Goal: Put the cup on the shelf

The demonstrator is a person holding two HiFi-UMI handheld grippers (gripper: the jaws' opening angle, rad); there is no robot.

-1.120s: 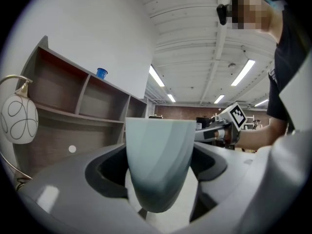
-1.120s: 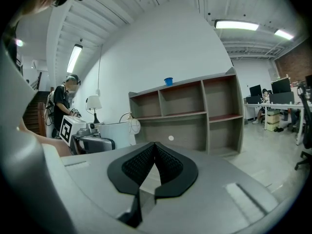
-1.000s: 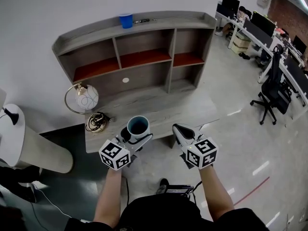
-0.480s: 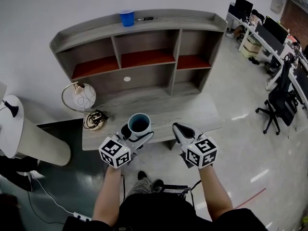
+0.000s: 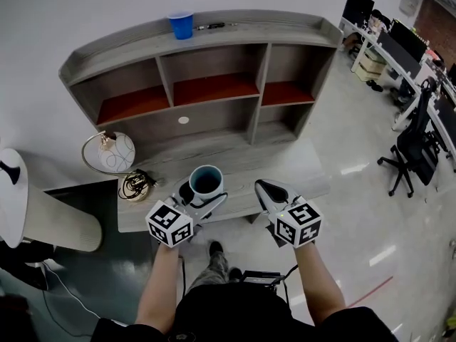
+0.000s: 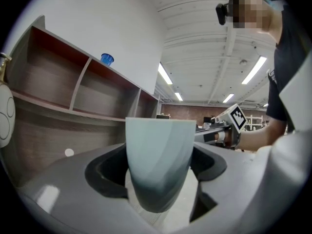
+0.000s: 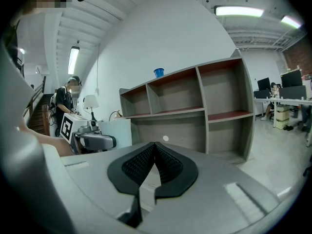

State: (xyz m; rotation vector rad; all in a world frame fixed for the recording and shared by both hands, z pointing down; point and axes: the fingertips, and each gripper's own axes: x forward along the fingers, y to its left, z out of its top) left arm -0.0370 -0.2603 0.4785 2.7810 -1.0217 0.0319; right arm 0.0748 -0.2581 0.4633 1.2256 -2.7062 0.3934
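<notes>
A pale blue-grey cup (image 5: 205, 182) with a dark inside stands upright between the jaws of my left gripper (image 5: 201, 189), which is shut on it. In the left gripper view the cup (image 6: 158, 162) fills the middle, pressed by both pads. It hangs over the front edge of the low grey table (image 5: 285, 164). The grey wooden shelf (image 5: 214, 55) with red-brown boards stands beyond against the white wall. My right gripper (image 5: 268, 189) is beside the left one, jaws shut with nothing between them; its black pads (image 7: 153, 162) meet.
A blue plastic cup (image 5: 181, 25) and a pen-like thing (image 5: 211, 26) sit on the shelf's top board. A round globe lamp (image 5: 114, 153) with coiled cable stands at the table's left end. A white cylinder (image 5: 43, 216) is at left; office chairs and desks (image 5: 417, 130) at right.
Both grippers, with the cup in the left one, have come closer to the table and shelf. The shelf looks larger and the cup now hangs over the table's front edge.
</notes>
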